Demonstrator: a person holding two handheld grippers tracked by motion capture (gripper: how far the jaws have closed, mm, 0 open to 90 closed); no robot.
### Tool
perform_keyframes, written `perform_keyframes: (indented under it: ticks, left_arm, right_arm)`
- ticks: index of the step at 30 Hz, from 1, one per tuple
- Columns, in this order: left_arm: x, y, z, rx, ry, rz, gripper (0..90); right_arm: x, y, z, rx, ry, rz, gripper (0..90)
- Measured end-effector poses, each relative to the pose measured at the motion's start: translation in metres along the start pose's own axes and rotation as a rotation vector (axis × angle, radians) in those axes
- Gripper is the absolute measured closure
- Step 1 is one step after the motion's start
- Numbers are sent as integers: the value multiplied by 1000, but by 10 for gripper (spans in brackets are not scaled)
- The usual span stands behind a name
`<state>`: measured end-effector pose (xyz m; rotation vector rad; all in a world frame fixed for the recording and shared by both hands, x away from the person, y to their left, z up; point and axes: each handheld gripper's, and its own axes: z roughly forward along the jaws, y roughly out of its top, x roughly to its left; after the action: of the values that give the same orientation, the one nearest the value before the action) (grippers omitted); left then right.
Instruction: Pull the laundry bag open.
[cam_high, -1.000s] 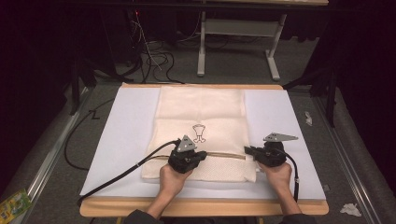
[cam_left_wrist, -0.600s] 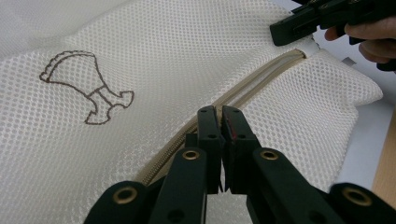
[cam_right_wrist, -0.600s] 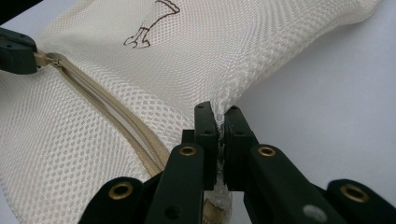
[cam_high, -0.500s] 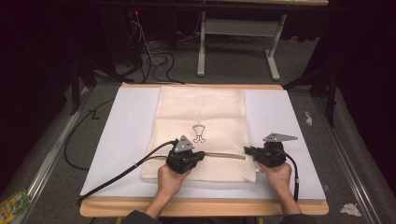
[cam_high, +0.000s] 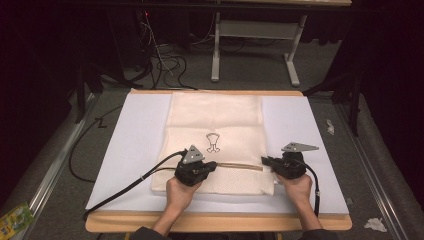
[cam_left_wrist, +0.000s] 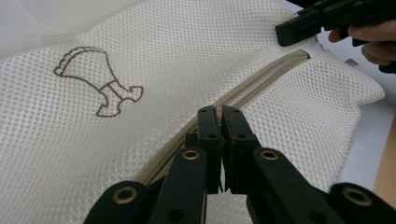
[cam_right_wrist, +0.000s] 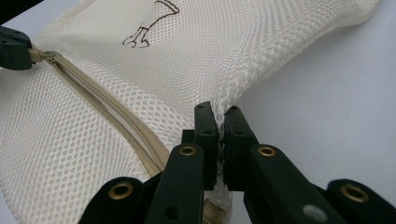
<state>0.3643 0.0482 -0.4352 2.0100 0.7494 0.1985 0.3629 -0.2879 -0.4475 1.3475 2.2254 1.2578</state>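
Pinching the mesh laundry bag (cam_high: 215, 125) at both ends of its zipper (cam_high: 240, 165), I have it lying flat on the white mat (cam_high: 135, 140) that covers the table (cam_high: 215, 222). My right gripper (cam_right_wrist: 219, 122) is clamped on the bag's edge fabric. My left gripper (cam_left_wrist: 218, 119) sits closed on the zipper line; what it holds I cannot tell.

Zipper pull (cam_left_wrist: 219, 122) hidden behind left claw (cam_left_wrist: 222, 119) — grip unclear.
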Motion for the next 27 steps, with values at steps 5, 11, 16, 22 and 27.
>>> perform_keyframes:
  ticks: [5, 11, 16, 22, 27]
  left_arm:
    - [0, -1, 0, 0, 1, -1, 871]
    - [1, -1, 0, 3, -2, -6, 872]
    - [3, 1, -1, 12, -3, -8, 872]
    - [1, 0, -3, 9, 3, -3, 872]
    - [2, 1, -3, 6, -1, -1, 872]
  right_arm:
    - [1, 1, 0, -1, 0, -4, 879]
    - [0, 1, 0, 0, 2, -4, 879]
    - [0, 2, -1, 1, 0, -5, 879]
    - [1, 1, 0, -8, 3, -8, 879]
    - [1, 1, -1, -14, 4, -8, 879]
